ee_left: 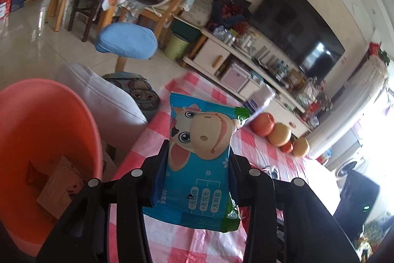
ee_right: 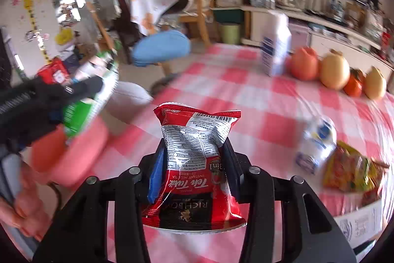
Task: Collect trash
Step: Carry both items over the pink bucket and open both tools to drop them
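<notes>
Red sachet (ee_right: 197,162) (upright) between right claw (ee_right: 194,159) fingers.

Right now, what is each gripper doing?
Left gripper: shut on the blue cow packet.
Right gripper: shut on the red tea sachet.

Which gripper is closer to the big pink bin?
Left. The left gripper, holding the blue cow packet, is right beside the pink bin, at its rim. The right gripper, holding the red tea packet, is farther off, over the checked table.
</notes>
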### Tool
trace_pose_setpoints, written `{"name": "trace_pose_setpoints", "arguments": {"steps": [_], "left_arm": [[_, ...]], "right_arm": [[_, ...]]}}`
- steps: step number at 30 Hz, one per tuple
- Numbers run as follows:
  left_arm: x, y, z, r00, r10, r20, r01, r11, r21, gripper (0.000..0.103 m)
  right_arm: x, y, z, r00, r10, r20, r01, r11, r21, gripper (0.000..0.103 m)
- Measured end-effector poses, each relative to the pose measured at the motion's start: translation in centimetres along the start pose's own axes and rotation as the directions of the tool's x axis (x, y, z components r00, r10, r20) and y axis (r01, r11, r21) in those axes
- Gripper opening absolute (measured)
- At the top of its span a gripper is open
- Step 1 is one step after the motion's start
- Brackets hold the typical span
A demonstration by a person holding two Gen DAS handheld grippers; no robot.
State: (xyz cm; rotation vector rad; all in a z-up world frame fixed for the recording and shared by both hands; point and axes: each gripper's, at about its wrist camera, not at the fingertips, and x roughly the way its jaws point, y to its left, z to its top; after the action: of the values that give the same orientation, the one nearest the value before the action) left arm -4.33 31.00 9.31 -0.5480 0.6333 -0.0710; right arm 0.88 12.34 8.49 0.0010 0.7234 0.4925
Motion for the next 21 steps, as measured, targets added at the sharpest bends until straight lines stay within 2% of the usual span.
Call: {"name": "trace_pose_setpoints", "arguments": {"steps": [3,7,10,13,16,18,20,21], "left_arm": [[-1.6,2.3,1.1,0.998,0.035,0.049,-0.032,0.998,-0.059,0.043],[-4.2,6.4,2.3,0.984,0.132,0.117,-0.111,0.979,-0.168,0.043],[-5.7,9.7,2.7,0.967,0.219,0.13,-0.18,0.948,-0.261,0.043],[-6.6,12.3,2.7,0.956,0.266,0.126,-0.208,0.914,-0.347,0.044],[-7.3,13.9,2.9,0.945,0.291,0.15,-0.212,0.894,-0.396,0.056],[-7.8,14.2,3.1,0.929,0.328,0.173,-0.24,0.887,-0.394,0.072],[-8.0,14.1,3.4,0.918,0.345,0.196,-0.257,0.893,-0.37,0.077],[-8.0,14.1,3.5,0.916,0.342,0.208,-0.253,0.897,-0.363,0.081]], "right_arm": [[-0.3,3.6,2.0,0.996,0.081,0.024,-0.08,0.995,-0.056,0.045],[0.3,8.3,4.1,0.981,0.189,0.032,-0.185,0.977,-0.104,0.045],[1.4,11.6,5.0,0.968,0.249,0.019,-0.244,0.96,-0.136,0.045],[2.7,14.7,5.3,0.956,0.295,-0.001,-0.291,0.943,-0.162,0.046],[4.6,17.0,5.2,0.942,0.331,-0.058,-0.336,0.927,-0.166,0.048],[5.3,17.5,5.0,0.949,0.309,-0.067,-0.316,0.934,-0.165,0.059],[5.0,17.3,4.8,0.949,0.312,-0.052,-0.316,0.937,-0.149,0.067],[4.7,16.9,4.6,0.951,0.306,-0.036,-0.308,0.941,-0.14,0.077]]}}
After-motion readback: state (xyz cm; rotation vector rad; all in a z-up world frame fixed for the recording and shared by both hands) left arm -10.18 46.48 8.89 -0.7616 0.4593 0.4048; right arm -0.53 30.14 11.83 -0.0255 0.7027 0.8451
